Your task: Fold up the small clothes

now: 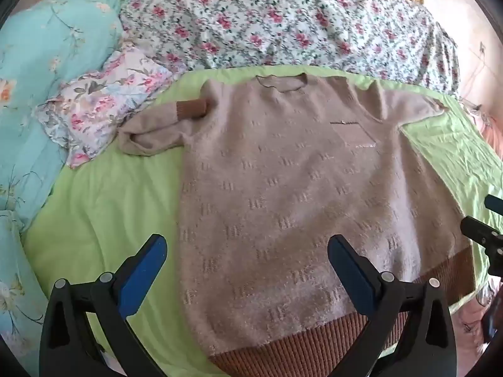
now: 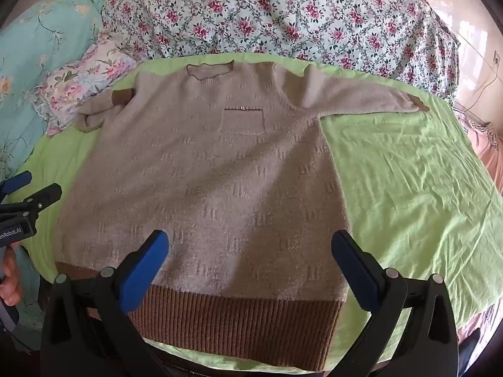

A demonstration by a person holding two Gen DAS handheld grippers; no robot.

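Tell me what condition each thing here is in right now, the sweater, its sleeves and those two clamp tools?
sweater: spread flat, front up, unfolded, on the green sheet.
left sleeve: bunched and doubled back, cuff by the shoulder.
right sleeve: stretched out straight to the side.
left gripper: open, holding nothing.
right gripper: open, holding nothing.

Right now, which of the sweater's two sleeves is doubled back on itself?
The sleeve beside the pastel floral pillow: it bends back so its brown cuff lies against the shoulder. The other sleeve lies stretched straight across the green sheet.
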